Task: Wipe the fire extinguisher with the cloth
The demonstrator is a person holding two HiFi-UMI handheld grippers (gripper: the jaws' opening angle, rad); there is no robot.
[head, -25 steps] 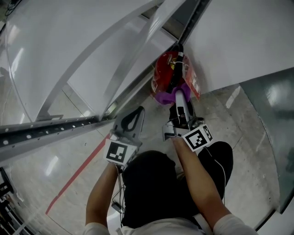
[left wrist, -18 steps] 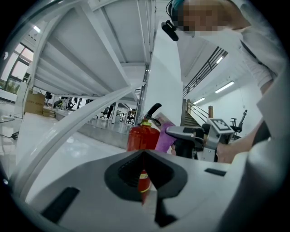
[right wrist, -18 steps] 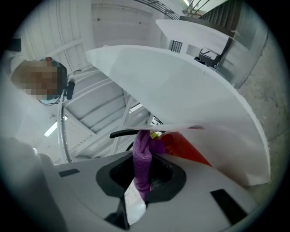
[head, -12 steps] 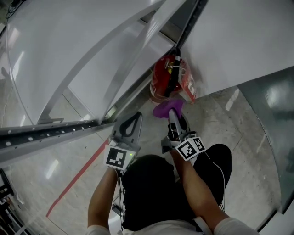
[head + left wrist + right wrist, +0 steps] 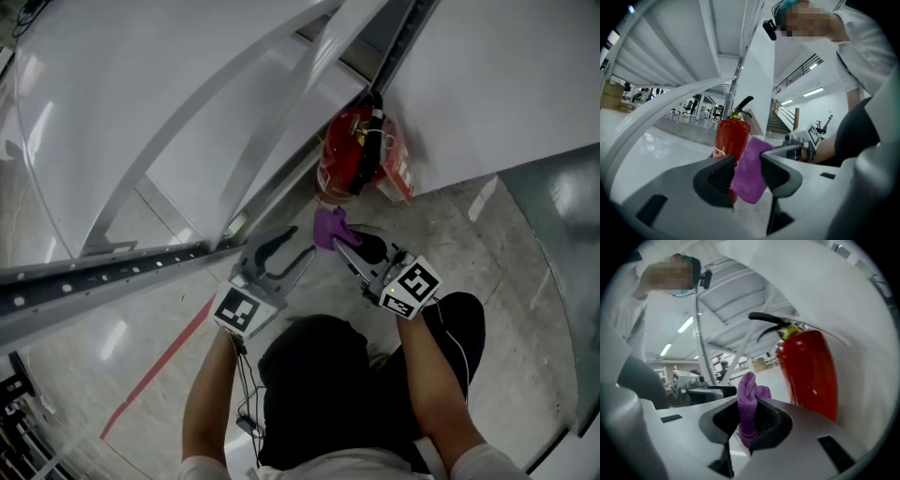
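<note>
The extinguisher (image 5: 356,155) stood upright on the floor (image 5: 487,281), tucked into the corner where the floor met the white wall (image 5: 487,84). The cloth (image 5: 328,228) was off the floor and near the extinguisher, not touching it.

The right claw (image 5: 336,236) pinched the cloth, a bunched purple fold sticking up past its tips. The left claw (image 5: 298,246) was spread and its jaws had just been opening. From its own view the cloth showed in the gap, but neither pad pressed on it.

The cloth looked soft, light and limp, so it would sag and fold wherever it was not gripped. It was probably best pinched at a thick bunch, with a loose flap left out to wipe with.

The extinguisher looked heavy, rigid and smooth-painted — likely slippery on the round body. A push high up could rock it, so the black handle and neck seemed the place to steady it.
</note>
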